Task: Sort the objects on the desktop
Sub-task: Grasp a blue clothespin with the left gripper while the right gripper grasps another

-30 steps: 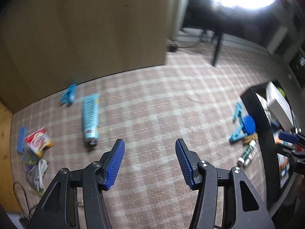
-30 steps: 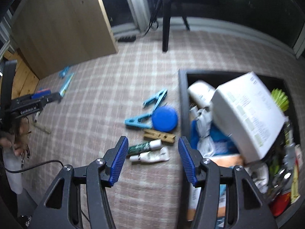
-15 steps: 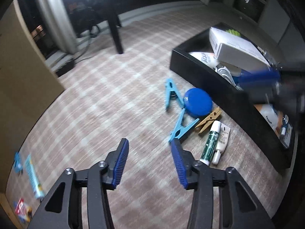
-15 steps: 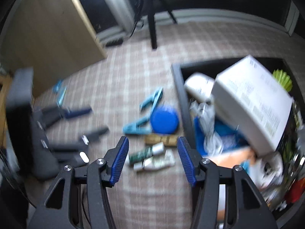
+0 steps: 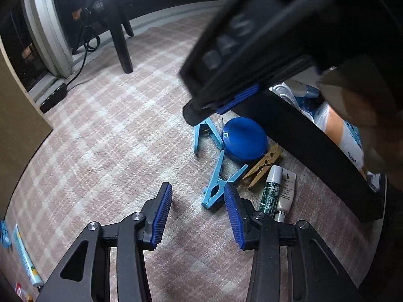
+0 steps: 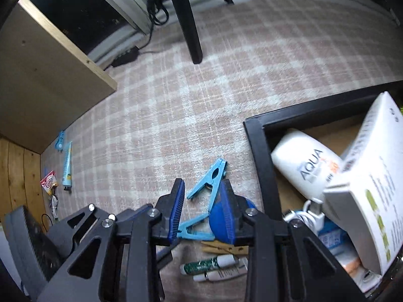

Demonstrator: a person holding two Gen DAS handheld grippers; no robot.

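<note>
While the right gripper (image 6: 204, 211) narrows its still-unclenched jaws around one blue peg (image 6: 210, 183) beside the tray (image 6: 259, 151), the left (image 5: 197, 216) hangs released; pinching the disc (image 5: 244, 138) too could spoil the lift

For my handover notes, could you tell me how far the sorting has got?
Done: bottle and carton lie in the black box. In hand: nothing yet; the right gripper, jaws just closing, straddles a blue peg. Remaining: second peg, blue disc, wooden peg, tubes, toothpaste.
</note>
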